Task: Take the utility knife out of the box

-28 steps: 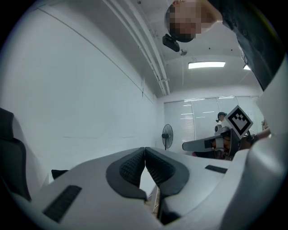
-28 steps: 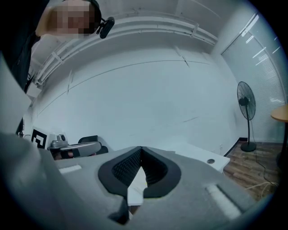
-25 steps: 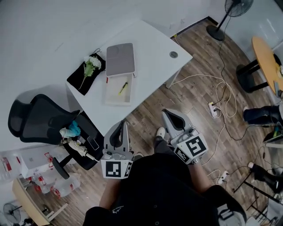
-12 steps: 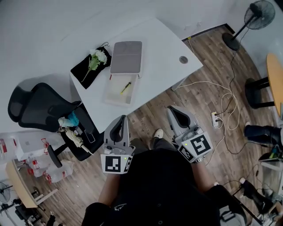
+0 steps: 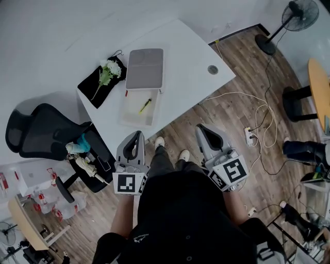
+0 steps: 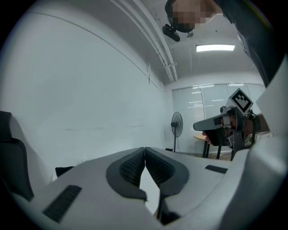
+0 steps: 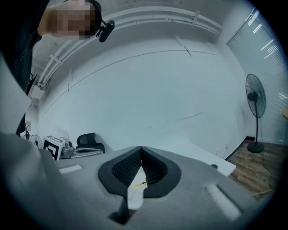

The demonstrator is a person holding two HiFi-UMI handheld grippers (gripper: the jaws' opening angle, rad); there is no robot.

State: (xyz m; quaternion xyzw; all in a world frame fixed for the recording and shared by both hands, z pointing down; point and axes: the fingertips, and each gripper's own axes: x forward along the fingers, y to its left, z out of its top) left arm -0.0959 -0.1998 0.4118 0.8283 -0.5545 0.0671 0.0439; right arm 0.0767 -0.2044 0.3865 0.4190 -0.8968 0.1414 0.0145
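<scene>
Yellow utility knife (image 5: pixel 145 104) is inside the shallow translucent white plastic box (image 5: pixel 126 109). It lies diagonally near the box's middle, with nothing touching it. The box sits on the white angled tabletop (image 5: pixel 185 51). Its grey rectangular lid (image 5: pixel 145 68) is flipped open flat against the box's far end. A black cloth (image 5: pixel 95 85) with a white flower (image 5: pixel 108 71) on it lies left of the lid, at the table's left edge. A round grey cable grommet (image 5: pixel 213 69) is set in the table toward the right corner.

Left gripper (image 5: pixel 136 135): jaws clenched, ribbed black pads meeting at the tips, nothing between them. It is held low in front of the person by the table's near corner, well apart from the box.

Right gripper (image 5: pixel 202 128): same state, jaws closed tip to tip and empty. It is over the wood-plank floor (image 5: pixel 232 118), right of the table's near edge. In the right gripper view the knife shows as a yellow sliver through the gap under the closed tips, far off in the box.

A black office chair (image 5: pixel 36 131) stands left of the table with clutter on its seat. A black pedestal fan (image 5: pixel 296 10) is at the far right, and a white power strip (image 5: pixel 249 135) with loose cables lies on the floor.
</scene>
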